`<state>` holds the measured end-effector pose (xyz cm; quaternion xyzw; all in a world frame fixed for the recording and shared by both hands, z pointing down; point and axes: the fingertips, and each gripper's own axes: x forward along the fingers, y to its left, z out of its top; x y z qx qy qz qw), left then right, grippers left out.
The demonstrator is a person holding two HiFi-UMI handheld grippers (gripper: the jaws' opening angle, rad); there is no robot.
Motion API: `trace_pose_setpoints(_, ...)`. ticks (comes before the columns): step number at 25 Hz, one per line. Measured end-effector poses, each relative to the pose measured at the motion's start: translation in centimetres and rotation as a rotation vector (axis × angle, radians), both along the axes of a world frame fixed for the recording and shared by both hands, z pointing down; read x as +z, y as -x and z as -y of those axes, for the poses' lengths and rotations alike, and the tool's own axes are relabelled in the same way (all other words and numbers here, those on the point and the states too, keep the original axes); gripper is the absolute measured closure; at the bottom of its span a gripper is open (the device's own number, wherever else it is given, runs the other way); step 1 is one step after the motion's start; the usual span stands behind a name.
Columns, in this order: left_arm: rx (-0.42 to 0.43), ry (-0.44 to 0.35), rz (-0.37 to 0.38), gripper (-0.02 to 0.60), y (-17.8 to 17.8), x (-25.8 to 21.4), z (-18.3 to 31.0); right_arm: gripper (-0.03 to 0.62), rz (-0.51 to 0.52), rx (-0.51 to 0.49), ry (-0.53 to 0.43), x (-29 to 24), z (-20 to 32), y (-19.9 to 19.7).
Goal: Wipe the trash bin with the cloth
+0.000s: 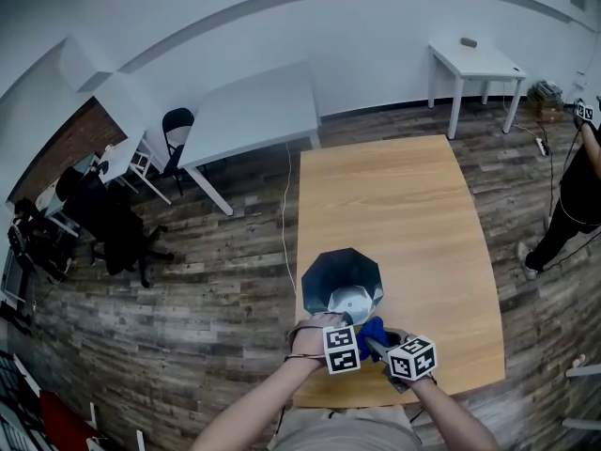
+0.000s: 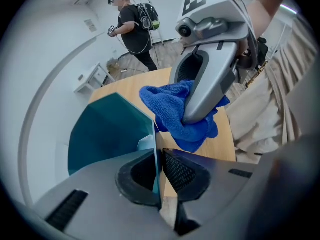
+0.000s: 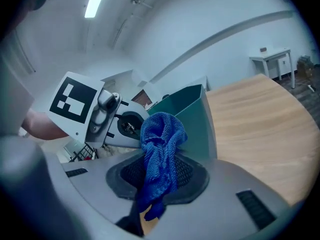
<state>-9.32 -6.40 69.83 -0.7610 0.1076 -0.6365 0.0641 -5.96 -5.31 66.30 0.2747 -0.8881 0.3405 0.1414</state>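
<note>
A dark teal trash bin (image 1: 343,280) stands upright near the front edge of the wooden table (image 1: 394,195). My left gripper (image 1: 344,332) is shut on the bin's near rim. In the left gripper view the thin bin wall (image 2: 155,144) runs between the two pads of the left gripper (image 2: 157,171). My right gripper (image 1: 380,344) is just right of it, shut on a blue cloth (image 1: 372,331). In the right gripper view the blue cloth (image 3: 159,154) is bunched between the jaws of the right gripper (image 3: 157,176), close beside the bin (image 3: 187,111).
A large white table (image 1: 254,111) and a small white table (image 1: 474,62) stand beyond the wooden one. Black chairs (image 1: 113,224) are at the left. A person (image 1: 577,191) stands at the right. A cable (image 1: 284,224) lies on the floor.
</note>
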Motion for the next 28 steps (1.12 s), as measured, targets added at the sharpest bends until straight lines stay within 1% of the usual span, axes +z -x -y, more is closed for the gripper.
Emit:
trace_pose_setpoints(4,0.003,0.013,-0.003,0.549,-0.2,0.0,-0.2,0.516,-0.015,0.003,0.008,0.5,0.8,1.0)
trace_pose_setpoints(10,0.0,0.041,0.0,0.551,-0.2,-0.1,0.1,0.516,-0.044,0.007,0.088,3.9,1.5,2.2)
trace_pose_setpoints(19,-0.004,0.056,0.005,0.551,-0.2,0.3,0.0,0.516,-0.1,-0.009,0.225,13.1,2.1,3.3)
trace_pose_setpoints(22,-0.004,0.056,0.006,0.551,-0.3,0.2,0.2,0.516,-0.139,-0.012,0.261,16.5,2.8,3.3)
trace_pose_setpoints(24,-0.004,0.057,0.008,0.551,-0.3,0.2,0.3,0.516,-0.172,-0.009,0.284,18.6,3.3,3.3)
trace_pose_setpoints(28,-0.002,0.054,0.009,0.551,0.0,0.2,0.1,0.516,-0.203,0.016,0.346,22.3,3.7,3.7)
